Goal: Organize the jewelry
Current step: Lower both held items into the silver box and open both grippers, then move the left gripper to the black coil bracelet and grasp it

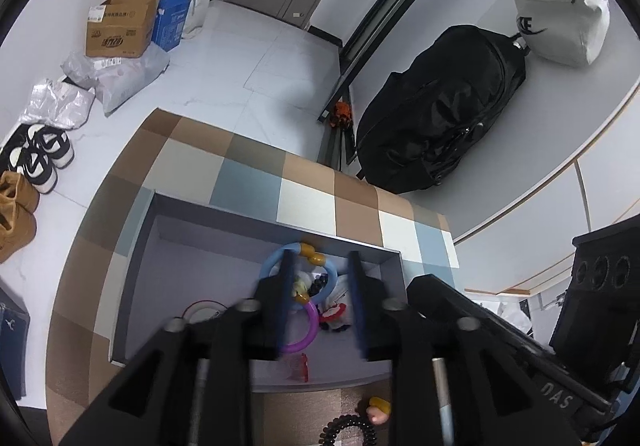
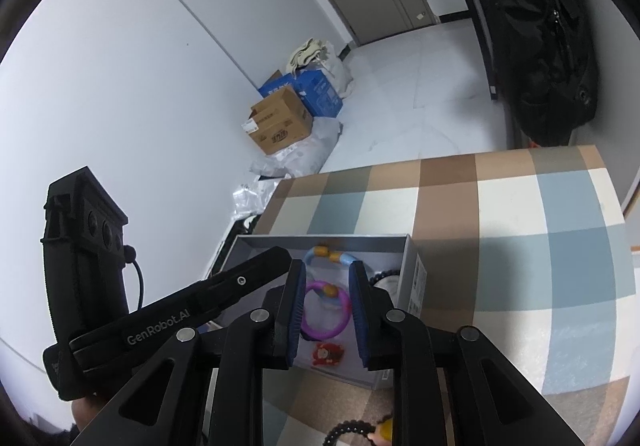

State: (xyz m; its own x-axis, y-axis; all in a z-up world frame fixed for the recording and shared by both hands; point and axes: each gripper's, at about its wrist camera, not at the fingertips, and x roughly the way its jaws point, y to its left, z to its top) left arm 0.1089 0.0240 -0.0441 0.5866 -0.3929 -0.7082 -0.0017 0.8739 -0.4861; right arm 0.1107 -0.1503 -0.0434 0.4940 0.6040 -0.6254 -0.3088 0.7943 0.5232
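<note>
Jewelry lies in a grey rectangular box on the checked worktop: 2 smooth plastic rings, blue at 12 o'clock, purple beneath. Both hand-held grippers, left and right, hover apart, empty.

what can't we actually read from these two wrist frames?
- Black bead bracelet: left wrist view, cut off by the bottom edge and the left tongs; same in the right wrist view.
- Small items in the grey box: left wrist view, blurred and partly behind the fingers.
- Red trinket: right wrist view, too small to identify between the right tongs.
</note>
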